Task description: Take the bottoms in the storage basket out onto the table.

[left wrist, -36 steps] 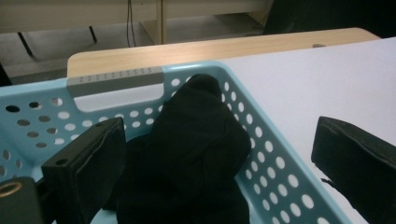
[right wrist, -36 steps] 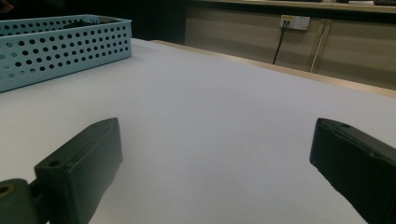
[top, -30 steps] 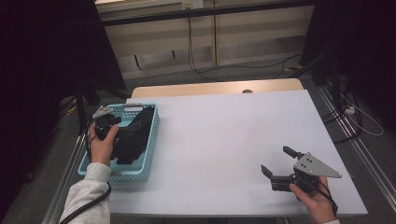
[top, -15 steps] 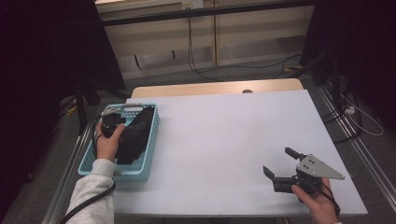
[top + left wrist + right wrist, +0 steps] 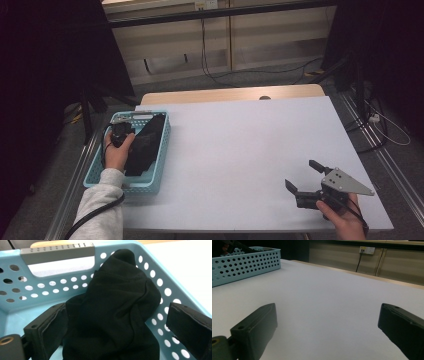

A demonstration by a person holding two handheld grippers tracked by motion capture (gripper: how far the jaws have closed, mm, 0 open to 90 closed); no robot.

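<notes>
1. Left gripper (image 5: pixel 117 322), jaws spread wide, reaches down into a light-blue perforated basket (image 5: pixel 161 150) at the table's near-left, straddling a black cloth (image 5: pixel 115 315) heaped inside.
2. Its left jaw appears to touch the fabric, while its right jaw stands just clear of the fold against the basket's wall, so nothing is pinched yet.
3. Seen from above, the cloth (image 5: pixel 145 145) lies lengthwise along the basket's right side, with the person's left hand (image 5: pixel 117 152) over the near part.
4. Right gripper (image 5: pixel 310 182) waits near the white table's (image 5: pixel 240 150) near-right corner, jaws parted and holding nothing.
5. Judged from this, the step is the approach to grasp; the next move calls for closing the left jaws on a thick fold, then lifting it clear of the basket's rim.
</notes>
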